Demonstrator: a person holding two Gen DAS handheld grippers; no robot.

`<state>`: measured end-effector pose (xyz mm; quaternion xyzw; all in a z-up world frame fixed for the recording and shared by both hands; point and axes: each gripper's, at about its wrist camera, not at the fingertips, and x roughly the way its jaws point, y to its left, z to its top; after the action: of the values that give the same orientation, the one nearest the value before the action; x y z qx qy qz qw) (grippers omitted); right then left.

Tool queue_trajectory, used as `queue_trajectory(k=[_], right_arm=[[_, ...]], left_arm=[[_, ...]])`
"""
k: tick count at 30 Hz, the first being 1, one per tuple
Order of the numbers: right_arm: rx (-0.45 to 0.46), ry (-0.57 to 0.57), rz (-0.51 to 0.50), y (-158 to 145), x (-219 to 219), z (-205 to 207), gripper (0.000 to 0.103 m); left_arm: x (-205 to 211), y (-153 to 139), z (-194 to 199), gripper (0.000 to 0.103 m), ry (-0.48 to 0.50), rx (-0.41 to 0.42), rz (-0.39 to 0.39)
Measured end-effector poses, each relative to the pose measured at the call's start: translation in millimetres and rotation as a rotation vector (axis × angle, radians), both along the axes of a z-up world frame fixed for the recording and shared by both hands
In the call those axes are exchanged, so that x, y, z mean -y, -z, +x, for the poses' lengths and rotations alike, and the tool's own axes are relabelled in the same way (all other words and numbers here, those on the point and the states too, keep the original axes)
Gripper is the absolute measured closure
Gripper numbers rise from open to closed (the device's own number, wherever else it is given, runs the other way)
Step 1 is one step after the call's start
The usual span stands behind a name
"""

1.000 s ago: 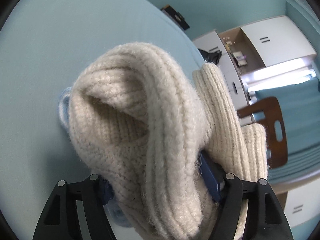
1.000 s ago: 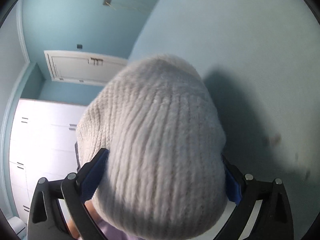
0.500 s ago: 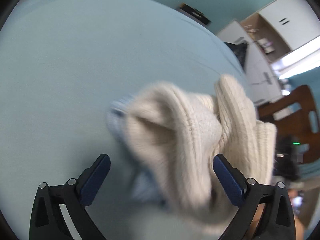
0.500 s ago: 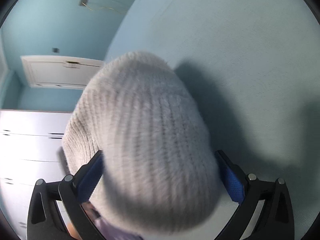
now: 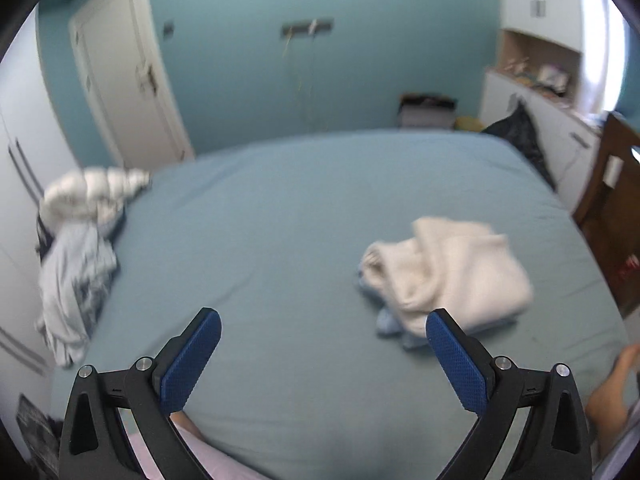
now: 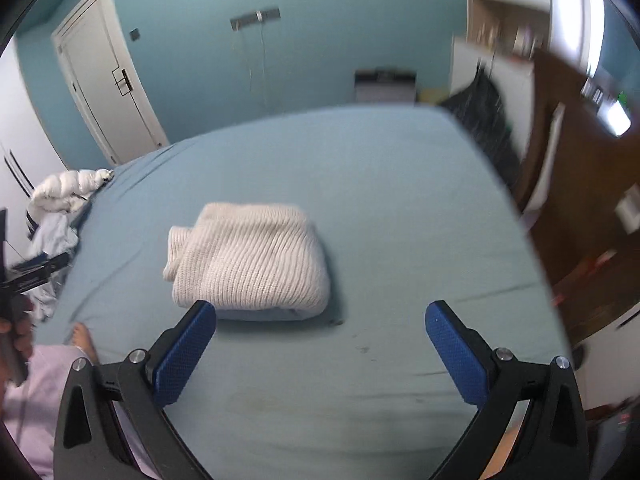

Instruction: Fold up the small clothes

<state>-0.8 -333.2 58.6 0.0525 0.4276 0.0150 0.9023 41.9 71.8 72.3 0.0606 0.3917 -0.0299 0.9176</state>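
Note:
A cream ribbed knit sweater (image 6: 250, 258) lies folded on the light blue bed sheet (image 6: 400, 208), on top of a pale blue garment (image 5: 390, 326) that peeks out at its near edge. In the left wrist view the sweater (image 5: 448, 272) is ahead and to the right. My left gripper (image 5: 320, 354) is open and empty, above the sheet and to the left of the sweater. My right gripper (image 6: 320, 354) is open and empty, just in front of the sweater's near edge. The left gripper also shows at the left edge of the right wrist view (image 6: 32, 274).
A heap of unfolded white and pale blue clothes (image 5: 80, 240) lies at the bed's left edge, also in the right wrist view (image 6: 60, 208). A brown wooden chair (image 6: 580, 184) stands right of the bed. A white door (image 5: 124, 80) and cabinets (image 5: 536, 92) line the walls.
Both grippers let go of the sweater and drew back and up from it. The sweater now lies folded on the bed, and both jaws are open.

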Motion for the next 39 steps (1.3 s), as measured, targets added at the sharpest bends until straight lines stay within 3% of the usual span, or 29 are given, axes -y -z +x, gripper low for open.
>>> queue_trajectory(k=[3, 6, 10, 12, 14, 15, 18, 21, 30, 35, 39], right_arm=[[0.024, -0.015, -0.082, -28.1, -27.8, -16.1, 0.001], [0.009, -0.026, -0.103, -36.1, -49.1, -26.7, 0.001], [-0.020, 0.052, 0.001, -23.0, -53.5, -37.8, 0.001], [-0.004, 0.114, 0.110, -8.1, -53.9, -43.3, 0.001], [0.031, 0.144, 0.136, 3.5, -59.8, -48.6, 0.001], [0.056, 0.145, 0.102, 6.9, -64.1, -48.9, 0.001], [0.088, 0.122, -0.129, 25.8, -87.8, -33.5, 0.001], [0.008, 0.016, -0.292, 50.6, -110.2, -6.6, 0.001], [-0.007, -0.021, -0.277, 67.7, -120.5, 7.6, 0.001], [-0.020, -0.004, -0.263, 61.2, -123.4, 0.2, 0.001], [-0.065, -0.018, -0.236, 67.5, -124.1, 3.8, 0.001]], left_arm=[[18.3, -30.6, -35.0, 0.000, 0.051, 0.062, 0.046], [29.1, -40.0, -57.5, 0.000, 0.068, 0.058, 0.031], [55.4, -15.6, -76.7, 0.000, 0.067, 0.056, 0.036], [65.0, 7.3, -77.5, 0.000, 0.089, 0.053, 0.100], [69.1, 23.7, -74.5, 0.000, 0.101, 0.003, 0.151], [69.8, 28.9, -70.1, 0.000, 0.118, -0.028, 0.138], [68.3, 40.9, -57.3, 0.000, 0.143, -0.132, 0.067], [65.4, 48.4, -49.4, 0.000, 0.145, -0.196, 0.008], [64.6, 51.8, -43.1, 0.000, 0.153, -0.179, 0.046], [61.0, 55.5, -40.0, 0.000, 0.141, -0.174, 0.072], [60.5, 61.0, -36.0, 0.000, 0.129, -0.149, 0.141]])
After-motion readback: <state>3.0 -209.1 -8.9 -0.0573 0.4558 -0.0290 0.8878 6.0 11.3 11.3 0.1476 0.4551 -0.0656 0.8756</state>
